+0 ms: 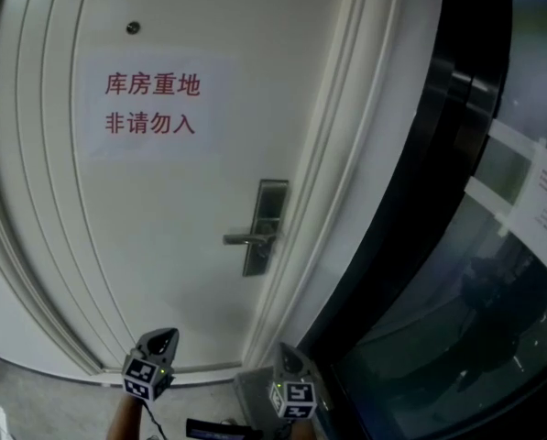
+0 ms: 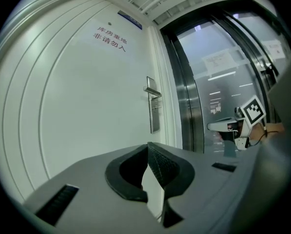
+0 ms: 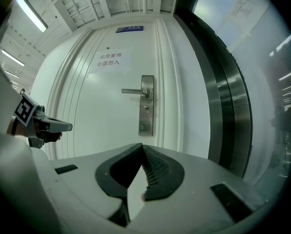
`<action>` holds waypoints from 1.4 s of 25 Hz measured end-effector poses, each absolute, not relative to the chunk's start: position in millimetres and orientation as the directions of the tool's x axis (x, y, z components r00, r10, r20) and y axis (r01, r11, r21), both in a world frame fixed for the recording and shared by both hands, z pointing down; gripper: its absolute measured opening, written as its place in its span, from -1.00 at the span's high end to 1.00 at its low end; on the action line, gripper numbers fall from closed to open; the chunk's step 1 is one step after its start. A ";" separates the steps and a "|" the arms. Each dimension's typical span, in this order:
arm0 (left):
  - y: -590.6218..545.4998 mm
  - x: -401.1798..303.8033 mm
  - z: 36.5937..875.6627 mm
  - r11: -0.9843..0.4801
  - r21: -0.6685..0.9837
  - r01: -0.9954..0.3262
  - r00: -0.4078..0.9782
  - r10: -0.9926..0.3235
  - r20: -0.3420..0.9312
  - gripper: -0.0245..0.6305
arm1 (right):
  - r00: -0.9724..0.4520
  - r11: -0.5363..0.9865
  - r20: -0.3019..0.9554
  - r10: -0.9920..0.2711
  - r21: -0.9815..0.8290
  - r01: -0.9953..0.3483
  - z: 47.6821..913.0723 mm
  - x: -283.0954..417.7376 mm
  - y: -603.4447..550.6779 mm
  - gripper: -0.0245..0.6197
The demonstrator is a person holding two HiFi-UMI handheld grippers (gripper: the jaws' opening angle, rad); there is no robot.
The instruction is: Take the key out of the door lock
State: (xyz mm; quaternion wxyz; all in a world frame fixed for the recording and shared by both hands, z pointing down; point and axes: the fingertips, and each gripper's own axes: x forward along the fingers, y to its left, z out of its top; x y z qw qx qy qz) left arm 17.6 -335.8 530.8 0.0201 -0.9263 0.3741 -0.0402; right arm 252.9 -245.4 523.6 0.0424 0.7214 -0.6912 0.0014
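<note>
No step is done yet: the left tool and right tool, both closed on nothing, are held well short of the far lock plate, where the key is judged to be seated.

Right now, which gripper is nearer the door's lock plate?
Right, by a little. The right gripper faces the lock plate almost straight on; the left gripper hangs off to the plate's left. Neither touches it.

The lock plate is seen on the white door. Above and left of it, a red-lettered notice is posted. To its right, the right gripper is held up. Below it, the left gripper is shown with its jaws pressed together and nothing between them.
</note>
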 end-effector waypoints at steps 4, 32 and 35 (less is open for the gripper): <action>-353.3 26.8 527.2 -0.710 -0.068 -0.701 0.707 -0.704 0.066 0.90 | 0.023 -0.019 0.058 -0.998 0.060 -0.998 516.6 262.0 -269.1 0.89; -421.9 11.6 529.7 -0.623 -0.043 -0.781 0.617 -0.781 0.095 0.90 | -0.088 0.075 -0.026 -0.996 0.322 -0.944 435.2 265.5 -397.7 0.89; -421.6 11.4 531.6 -0.622 -0.035 -0.782 0.617 -0.781 0.096 0.90 | -0.088 0.073 -0.024 -0.996 0.363 -0.929 433.2 265.7 -403.1 0.89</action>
